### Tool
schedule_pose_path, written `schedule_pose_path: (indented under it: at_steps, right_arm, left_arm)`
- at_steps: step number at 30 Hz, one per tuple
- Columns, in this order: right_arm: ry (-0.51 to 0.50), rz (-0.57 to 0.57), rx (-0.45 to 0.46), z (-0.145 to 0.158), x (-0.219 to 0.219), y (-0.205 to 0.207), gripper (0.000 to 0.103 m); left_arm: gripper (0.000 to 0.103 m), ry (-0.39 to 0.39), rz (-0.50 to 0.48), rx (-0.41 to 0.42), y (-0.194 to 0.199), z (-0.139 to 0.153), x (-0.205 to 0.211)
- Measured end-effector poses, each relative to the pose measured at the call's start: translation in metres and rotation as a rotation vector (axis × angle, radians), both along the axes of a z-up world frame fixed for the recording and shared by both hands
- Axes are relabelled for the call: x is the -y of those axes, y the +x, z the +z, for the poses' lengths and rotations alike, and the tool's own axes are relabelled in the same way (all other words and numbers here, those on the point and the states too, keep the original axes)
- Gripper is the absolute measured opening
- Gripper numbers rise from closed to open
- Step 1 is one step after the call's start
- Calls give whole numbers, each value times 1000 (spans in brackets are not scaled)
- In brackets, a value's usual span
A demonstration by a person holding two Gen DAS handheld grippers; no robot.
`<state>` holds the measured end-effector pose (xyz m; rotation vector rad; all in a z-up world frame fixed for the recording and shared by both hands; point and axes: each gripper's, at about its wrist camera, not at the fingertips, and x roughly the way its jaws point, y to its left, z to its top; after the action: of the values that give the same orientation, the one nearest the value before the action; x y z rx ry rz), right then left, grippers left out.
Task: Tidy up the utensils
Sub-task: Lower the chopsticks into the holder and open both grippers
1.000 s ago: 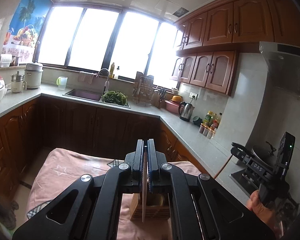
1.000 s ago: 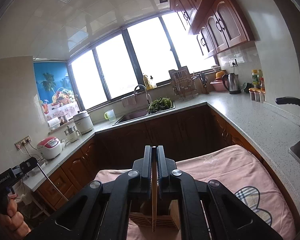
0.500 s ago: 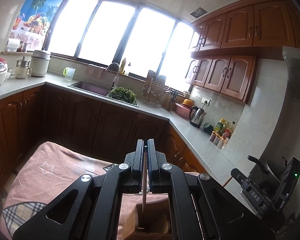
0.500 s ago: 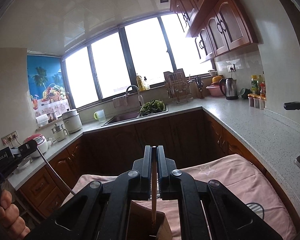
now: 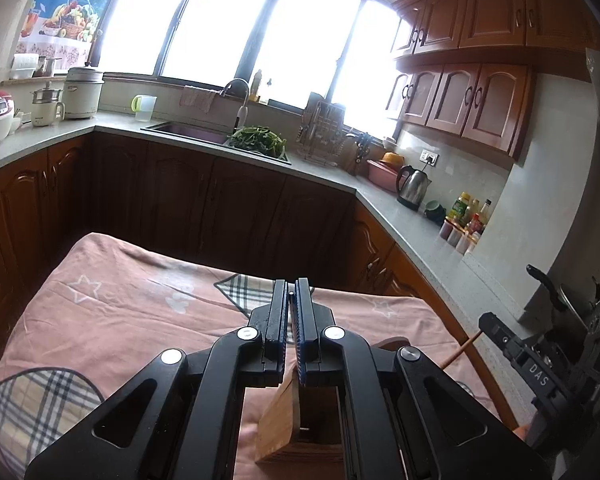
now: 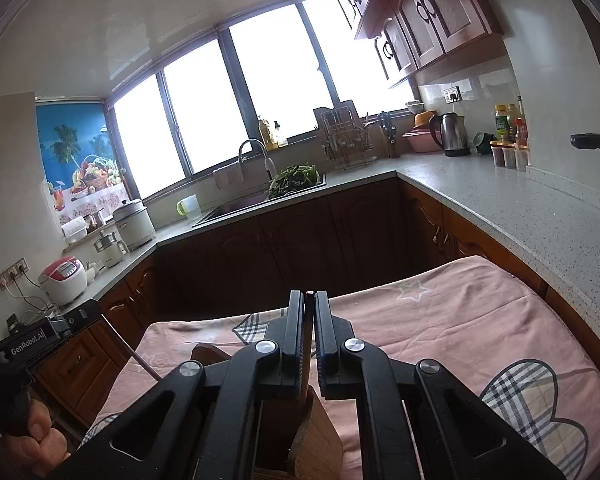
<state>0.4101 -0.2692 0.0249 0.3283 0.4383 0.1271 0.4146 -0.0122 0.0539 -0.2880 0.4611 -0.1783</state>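
Both hand-held grippers, left (image 5: 291,308) and right (image 6: 309,308), each clamped on a chopstick (image 5: 290,314), have sunk toward the wooden holder (image 5: 300,428), so insertion looks nearly done.

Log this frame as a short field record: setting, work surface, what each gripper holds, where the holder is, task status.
setting: kitchen with wooden cabinets, sink under a wide window
work surface: table under a pink cloth
left gripper: shut on a thin chopstick
right gripper: shut on a darker chopstick
holder: wooden utensil box on the cloth, directly below both grippers
chopstick tips: hidden behind the gripper bodies; cannot tell if inside the box
task status: both sticks gripped, not released
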Motion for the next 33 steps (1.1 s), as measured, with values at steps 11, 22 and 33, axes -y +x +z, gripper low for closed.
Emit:
schedule_pose_path:
  at_steps: [11, 22, 33]
  right_arm:
    - [28, 7, -45, -4, 3, 5, 10]
    - [82, 18, -34, 3, 10, -7, 72]
    - [118, 42, -49, 7, 20, -49, 87]
  left_arm:
    - [3, -11, -10, -26, 5, 1, -5]
    - [71, -19, -7, -12, -13, 11, -10]
    - [86, 35, -21, -40, -69, 8, -25]
